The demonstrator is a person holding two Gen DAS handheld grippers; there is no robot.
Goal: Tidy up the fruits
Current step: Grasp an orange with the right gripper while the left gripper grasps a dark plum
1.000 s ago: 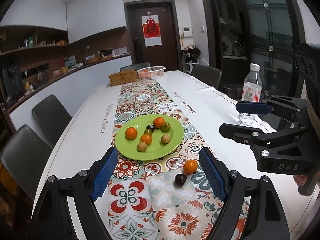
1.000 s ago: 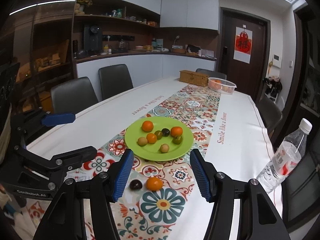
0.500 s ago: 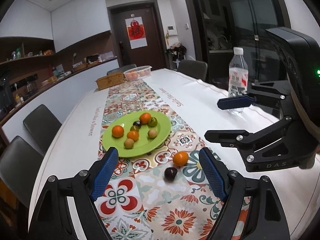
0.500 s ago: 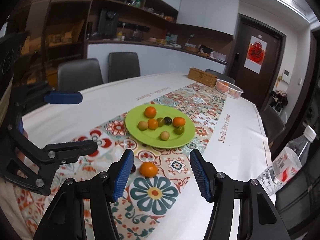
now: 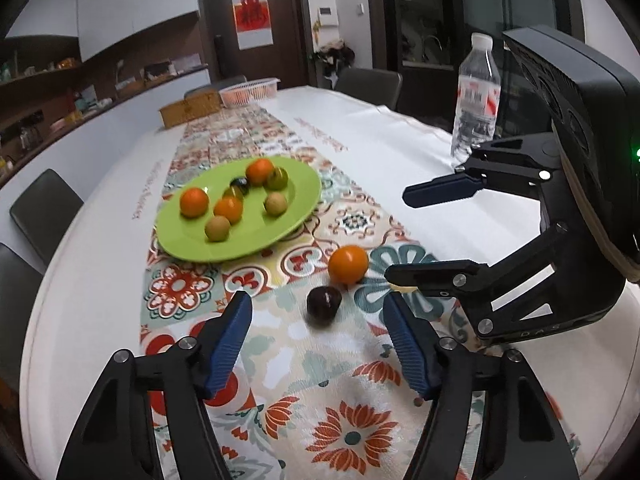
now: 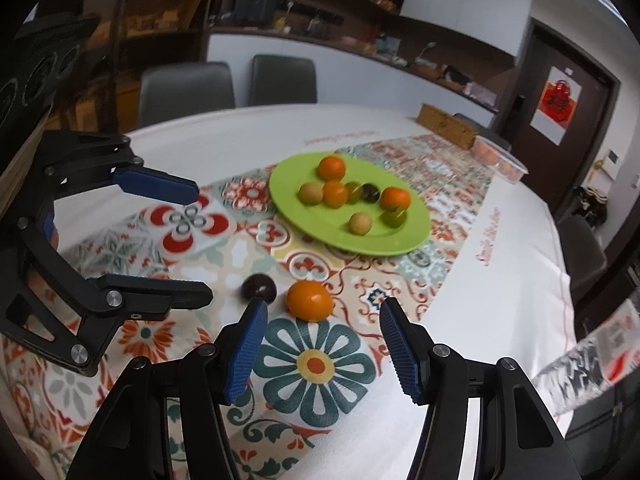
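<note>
Left claw (image 5: 316, 312) wide, dark round plum (image 5: 323, 305) between its tips, right claw (image 6: 322, 316) wide, round orange tangerine (image 6: 309, 301) ahead, round lime-green plate (image 6: 412, 222) at 12 o'clock, patterned worktop (image 6: 316, 364).

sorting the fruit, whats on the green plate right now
Seven fruits lie on the plate: three oranges, two tan ones, one green, one dark. Behind the front orange a further greenish one shows, mostly covered.

Four oranges (image 5: 348, 264), two dark plums (image 5: 323, 305), two tan fruits (image 5: 217, 228), two green fruits (image 5: 277, 178), one plate (image 5: 304, 196).
</note>
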